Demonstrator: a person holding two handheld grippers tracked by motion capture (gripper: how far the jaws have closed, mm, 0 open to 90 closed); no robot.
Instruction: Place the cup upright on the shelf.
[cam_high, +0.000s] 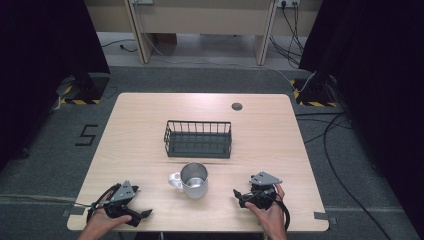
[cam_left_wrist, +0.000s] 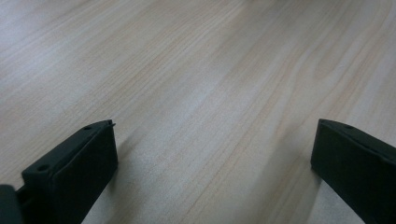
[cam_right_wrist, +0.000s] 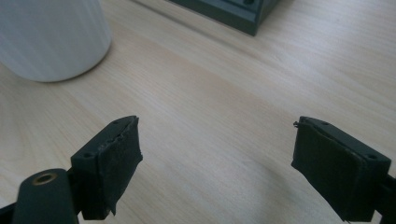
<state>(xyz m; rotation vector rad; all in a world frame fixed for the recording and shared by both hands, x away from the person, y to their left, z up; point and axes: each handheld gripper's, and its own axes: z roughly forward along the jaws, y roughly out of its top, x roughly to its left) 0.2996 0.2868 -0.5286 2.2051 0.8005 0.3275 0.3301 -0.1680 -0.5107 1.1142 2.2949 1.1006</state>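
Seemingly the metal mug (cam_high: 193, 180) goes into the wire basket (cam_high: 198, 138); right gripper (cam_high: 239, 197) and left gripper (cam_high: 142, 215) both gape empty, so approach the rim squarely.

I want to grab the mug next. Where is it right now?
In the high view the metal mug stands upright near the table's front middle, just in front of the wire basket, between the two grippers.

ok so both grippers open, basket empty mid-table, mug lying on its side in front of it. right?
Not quite: the metal mug stands upright, mouth up, handle toward the left gripper, as the high view shows. The rest holds: the wire basket sits empty mid-table, and both the left gripper and right gripper are open, jaws apart over bare wood in their own views.
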